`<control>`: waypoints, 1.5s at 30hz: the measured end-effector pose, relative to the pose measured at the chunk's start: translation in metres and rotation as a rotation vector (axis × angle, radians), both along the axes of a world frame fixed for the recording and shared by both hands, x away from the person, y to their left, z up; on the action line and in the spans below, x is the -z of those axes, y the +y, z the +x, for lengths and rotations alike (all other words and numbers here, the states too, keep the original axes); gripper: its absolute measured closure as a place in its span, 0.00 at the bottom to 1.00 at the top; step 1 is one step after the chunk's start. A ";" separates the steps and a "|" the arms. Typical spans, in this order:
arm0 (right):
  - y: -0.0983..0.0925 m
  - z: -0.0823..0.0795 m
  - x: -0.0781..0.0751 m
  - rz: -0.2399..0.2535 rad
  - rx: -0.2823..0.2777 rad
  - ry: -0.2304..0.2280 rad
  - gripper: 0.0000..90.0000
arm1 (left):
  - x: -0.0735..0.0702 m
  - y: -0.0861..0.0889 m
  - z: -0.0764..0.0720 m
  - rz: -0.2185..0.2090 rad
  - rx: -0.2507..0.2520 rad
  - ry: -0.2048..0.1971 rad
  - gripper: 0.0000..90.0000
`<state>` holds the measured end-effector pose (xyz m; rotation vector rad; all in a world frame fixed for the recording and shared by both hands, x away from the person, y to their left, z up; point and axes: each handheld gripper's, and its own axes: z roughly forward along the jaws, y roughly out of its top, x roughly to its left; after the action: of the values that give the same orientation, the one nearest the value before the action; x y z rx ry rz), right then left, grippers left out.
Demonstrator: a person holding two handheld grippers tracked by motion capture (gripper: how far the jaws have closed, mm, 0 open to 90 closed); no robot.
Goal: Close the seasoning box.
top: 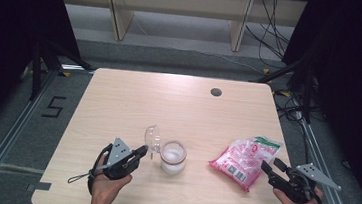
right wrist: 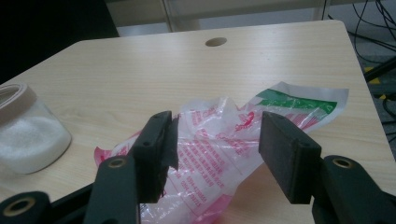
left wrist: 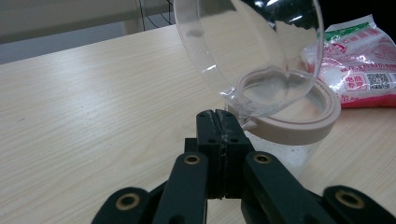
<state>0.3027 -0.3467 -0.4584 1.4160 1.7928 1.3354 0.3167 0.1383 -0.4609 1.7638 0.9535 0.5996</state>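
Left tool [left wrist: 219, 140] view: clear lid [left wrist: 252, 51] cut off at top edge, jar [left wrist: 289, 140] body mostly hidden behind the tool, pink bag [left wrist: 364, 70] cut at right edge. Can't tell if anything's pinched btwn the closed jaws. Right tool [right wrist: 215, 149] view: jar cut at left edge, bag print too blurry to read.

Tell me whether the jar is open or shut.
Open: the clear lid stands flipped up from the jar, hinged at its beige rim, and white powder shows inside.
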 end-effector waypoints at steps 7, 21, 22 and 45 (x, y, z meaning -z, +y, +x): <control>0.006 -0.003 0.000 0.026 -0.023 -0.016 0.51 | -0.003 0.000 0.002 0.004 0.003 -0.006 0.99; 0.014 -0.008 -0.002 0.011 -0.049 -0.003 0.51 | -0.013 0.000 0.004 0.014 0.008 -0.037 0.99; 0.014 -0.009 -0.002 0.009 -0.051 0.002 0.51 | -0.014 0.000 0.004 0.020 0.013 -0.042 0.99; 0.018 -0.012 0.002 -0.009 -0.067 -0.032 0.43 | -0.020 -0.005 0.003 0.020 0.019 -0.059 0.99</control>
<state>0.2905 -0.3286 -0.4601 1.3330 1.8376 1.3742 0.3200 0.1333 -0.4410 1.7612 0.8917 0.6474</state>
